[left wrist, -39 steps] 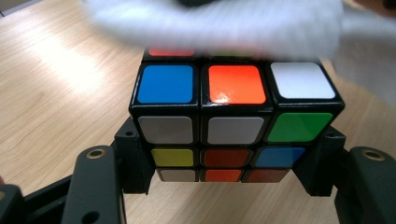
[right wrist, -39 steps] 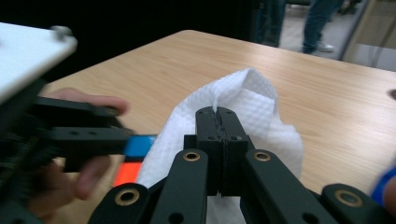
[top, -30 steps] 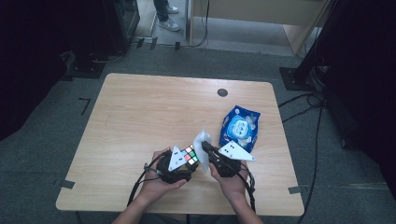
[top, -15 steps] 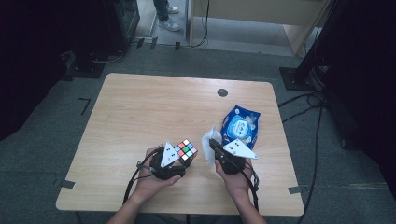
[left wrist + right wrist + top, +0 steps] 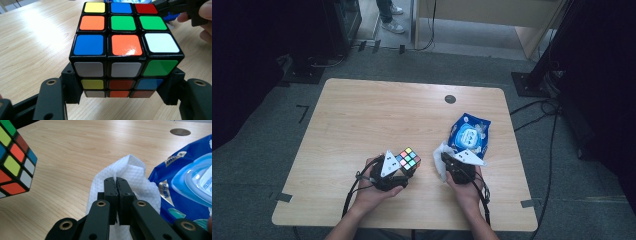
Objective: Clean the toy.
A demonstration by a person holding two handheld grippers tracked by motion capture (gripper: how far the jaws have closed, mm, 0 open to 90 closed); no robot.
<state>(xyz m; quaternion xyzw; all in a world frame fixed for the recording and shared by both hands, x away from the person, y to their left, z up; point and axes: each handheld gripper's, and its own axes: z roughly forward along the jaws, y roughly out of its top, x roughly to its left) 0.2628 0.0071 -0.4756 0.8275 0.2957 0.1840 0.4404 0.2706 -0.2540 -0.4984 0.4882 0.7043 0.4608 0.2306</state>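
Cube (image 5: 125,47) and wipe (image 5: 130,177), each clamped

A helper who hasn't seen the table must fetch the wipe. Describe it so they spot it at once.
Start at the wooden table and go to its near right side, where a blue wipes pack lies. Beside it, the right gripper pinches the wipe: the only crumpled white, dimpled sheet, unlike the colourful cube.

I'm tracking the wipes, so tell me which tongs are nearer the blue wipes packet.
Right. The right tongs, shut on a white wipe, sit just beside the blue wipes packet. The left tongs grip the puzzle cube farther off, across the table.
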